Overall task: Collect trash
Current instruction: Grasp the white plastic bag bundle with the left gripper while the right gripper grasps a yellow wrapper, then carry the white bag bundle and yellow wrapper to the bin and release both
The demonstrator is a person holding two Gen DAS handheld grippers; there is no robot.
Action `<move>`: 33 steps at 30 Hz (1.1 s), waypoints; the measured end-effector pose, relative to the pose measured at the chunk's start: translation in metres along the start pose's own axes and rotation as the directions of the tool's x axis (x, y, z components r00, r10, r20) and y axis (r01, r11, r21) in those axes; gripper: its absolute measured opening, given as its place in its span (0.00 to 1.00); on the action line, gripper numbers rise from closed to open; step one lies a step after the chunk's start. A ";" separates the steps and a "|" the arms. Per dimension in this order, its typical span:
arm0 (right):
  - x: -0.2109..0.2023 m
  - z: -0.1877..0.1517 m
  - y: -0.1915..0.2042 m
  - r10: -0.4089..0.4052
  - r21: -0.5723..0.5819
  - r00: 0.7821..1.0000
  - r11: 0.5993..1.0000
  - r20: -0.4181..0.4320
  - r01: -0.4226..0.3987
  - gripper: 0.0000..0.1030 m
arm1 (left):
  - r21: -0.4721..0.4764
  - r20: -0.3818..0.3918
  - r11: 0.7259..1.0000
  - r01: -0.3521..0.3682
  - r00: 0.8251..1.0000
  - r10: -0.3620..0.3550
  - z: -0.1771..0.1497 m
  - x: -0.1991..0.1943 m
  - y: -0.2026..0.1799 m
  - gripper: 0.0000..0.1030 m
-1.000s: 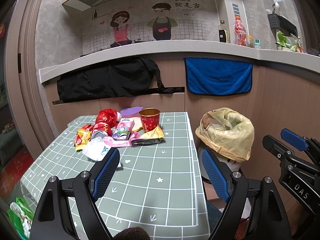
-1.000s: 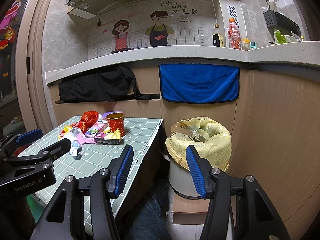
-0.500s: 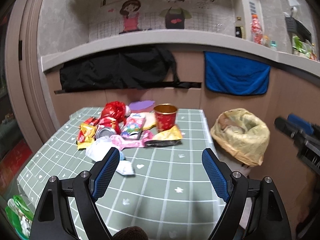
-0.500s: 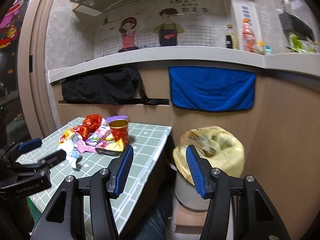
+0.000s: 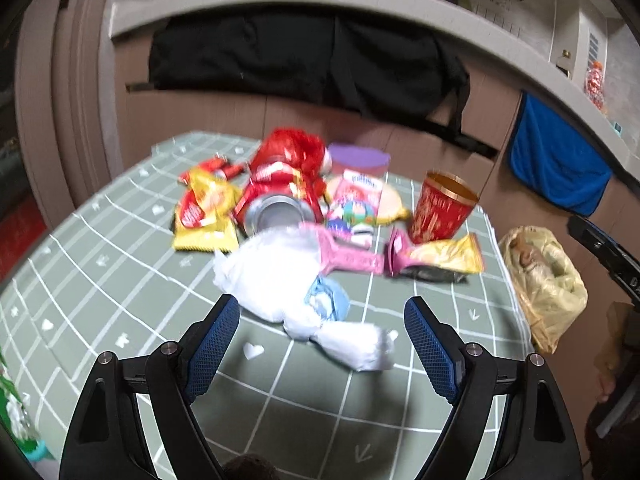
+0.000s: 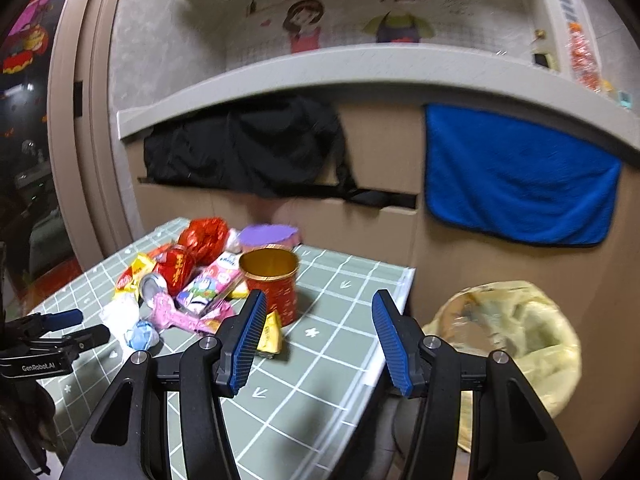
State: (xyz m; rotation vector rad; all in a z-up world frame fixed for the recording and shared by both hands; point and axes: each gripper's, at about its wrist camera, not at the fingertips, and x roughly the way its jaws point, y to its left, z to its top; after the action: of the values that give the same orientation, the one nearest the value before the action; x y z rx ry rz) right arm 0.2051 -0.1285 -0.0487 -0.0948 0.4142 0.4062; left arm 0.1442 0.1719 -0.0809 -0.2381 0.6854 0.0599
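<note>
A green grid-patterned table (image 5: pixel 120 288) stands against a wood-panelled counter front. A black cloth (image 6: pixel 244 148) and a blue towel (image 6: pixel 516 176) hang from the counter edge. To the right of the table, below its top, stands a bin lined with a yellow bag (image 6: pixel 516 336); the bag mouth is open.

The trash lies in one cluster at the far half of the table. The largest piece is a crumpled white plastic bag (image 5: pixel 276 280), nearest the left gripper, with a pale blue wad (image 5: pixel 330 300) touching its right side. Behind it lie a red foil wrapper (image 5: pixel 288 160), an overturned red can (image 5: pixel 276 208) with its silver end facing the camera, and a yellow-red snack packet (image 5: pixel 204 216) to the left. A red-and-gold paper cup (image 6: pixel 272 280) stands upright at the right of the cluster. A yellow wrapper (image 5: pixel 444 256) lies just in front of the cup, and a pink wrapper (image 5: pixel 348 256) lies between it and the white bag.

The left gripper (image 5: pixel 322 344) hangs above the table just short of the white bag, fingers spread wide, holding nothing. The right gripper (image 6: pixel 318 340) is over the table's right edge, near the cup, fingers also wide apart and empty.
</note>
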 end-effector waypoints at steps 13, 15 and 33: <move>0.048 -0.023 0.015 0.065 -0.027 0.992 0.997 -0.112 -0.068 0.50 | -0.145 -0.121 0.989 -0.006 0.993 -0.011 0.010 0.060 0.014 0.71; 0.051 -0.020 0.019 0.084 -0.048 0.989 0.995 -0.123 -0.091 0.50 | -0.189 -0.163 0.982 -0.011 0.986 -0.020 0.009 0.071 0.021 0.60; 0.149 -0.024 0.026 0.340 0.120 0.871 0.941 -0.354 -0.318 0.21 | -0.097 0.017 0.995 -0.015 1.000 0.016 0.020 0.017 0.027 0.44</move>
State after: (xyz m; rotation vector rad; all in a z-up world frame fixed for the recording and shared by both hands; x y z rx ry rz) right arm 0.3099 -0.0545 -0.1317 -0.0427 0.8233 0.7181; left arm 0.1663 0.2028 -0.0823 -0.3248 0.6674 0.1100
